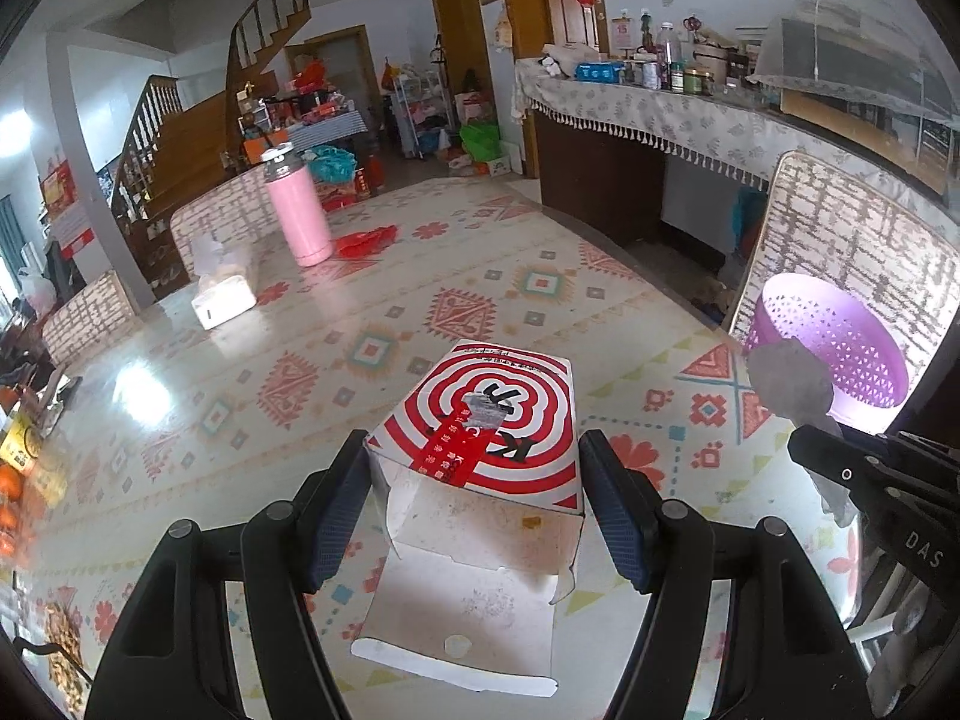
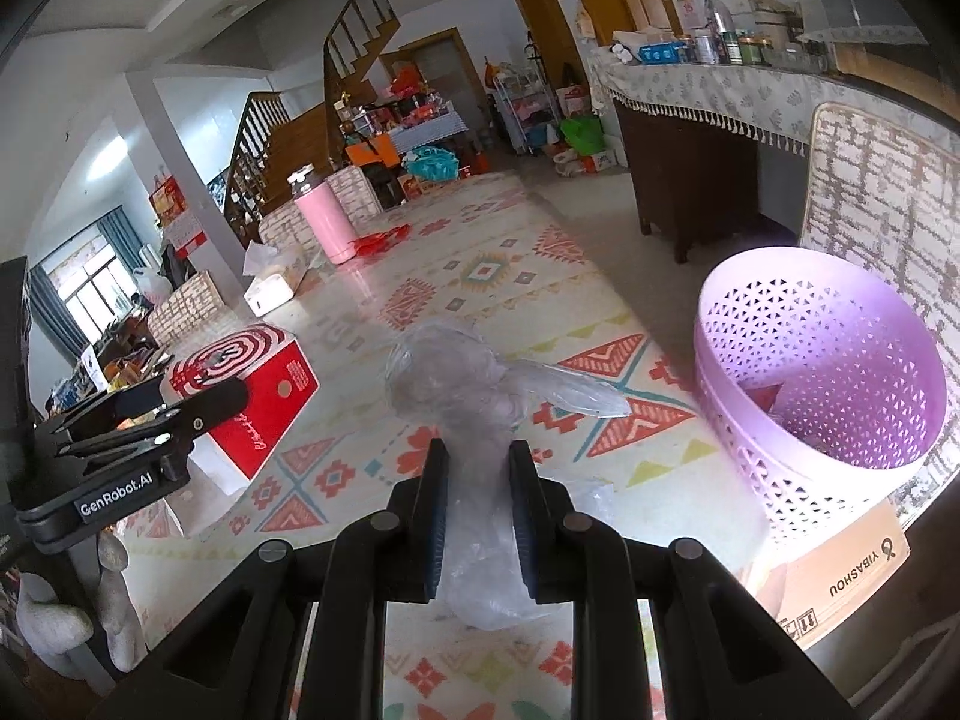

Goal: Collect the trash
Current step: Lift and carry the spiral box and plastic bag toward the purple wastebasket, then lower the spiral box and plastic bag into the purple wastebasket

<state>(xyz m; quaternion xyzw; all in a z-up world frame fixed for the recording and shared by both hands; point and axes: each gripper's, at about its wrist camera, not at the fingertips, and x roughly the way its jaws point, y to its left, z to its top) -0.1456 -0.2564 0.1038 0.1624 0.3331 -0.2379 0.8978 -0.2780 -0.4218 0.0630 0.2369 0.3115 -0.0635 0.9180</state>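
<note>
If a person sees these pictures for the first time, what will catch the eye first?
Probably the red-and-white box lying open on the patterned table, between the fingers of the open left claw. Next, the clear plastic bag pinched in the right claw, and the purple basket to its right.

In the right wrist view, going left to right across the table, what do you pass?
Left claw → red and white box → clear plastic bag gripped in the right claw → purple basket.
</note>
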